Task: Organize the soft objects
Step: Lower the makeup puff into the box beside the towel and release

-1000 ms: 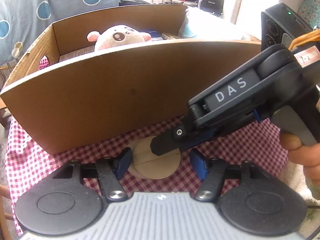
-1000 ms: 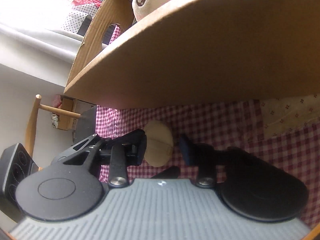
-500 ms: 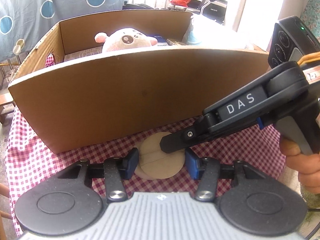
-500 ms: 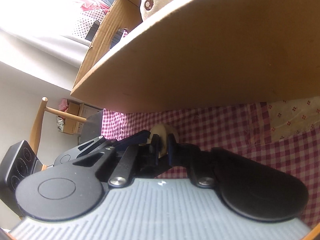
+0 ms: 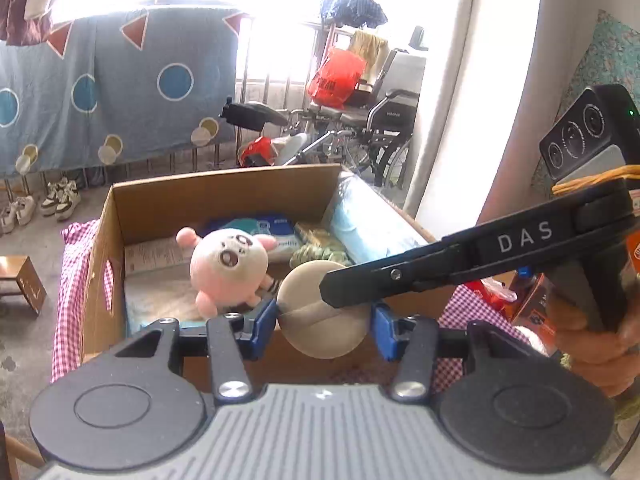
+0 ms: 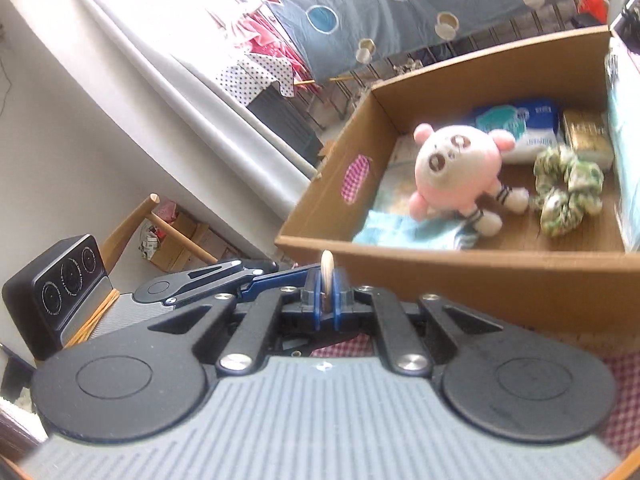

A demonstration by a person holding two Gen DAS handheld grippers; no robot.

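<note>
The right gripper [image 6: 327, 300] is clenched edge-on across a round beige pad [image 5: 322, 310], which stands upright above the near wall of the cardboard box [image 5: 160, 196]. The left gripper [image 5: 324, 330] brackets the same pad, left finger touching its edge, right finger a little apart; its jaws closed slightly moments ago. Inside the box lie a pink plush toy [image 6: 456, 168] and a green scrunchie [image 6: 568, 192].

We see the beige round pad [image 5: 320, 320] partly covered by the right gripper [image 5: 332, 294], only edge-on in the right wrist view, while the blue package [image 6: 624, 148] runs off that picture's edge, and the print on the tissue pack [image 5: 276, 236] is too small to read.
</note>
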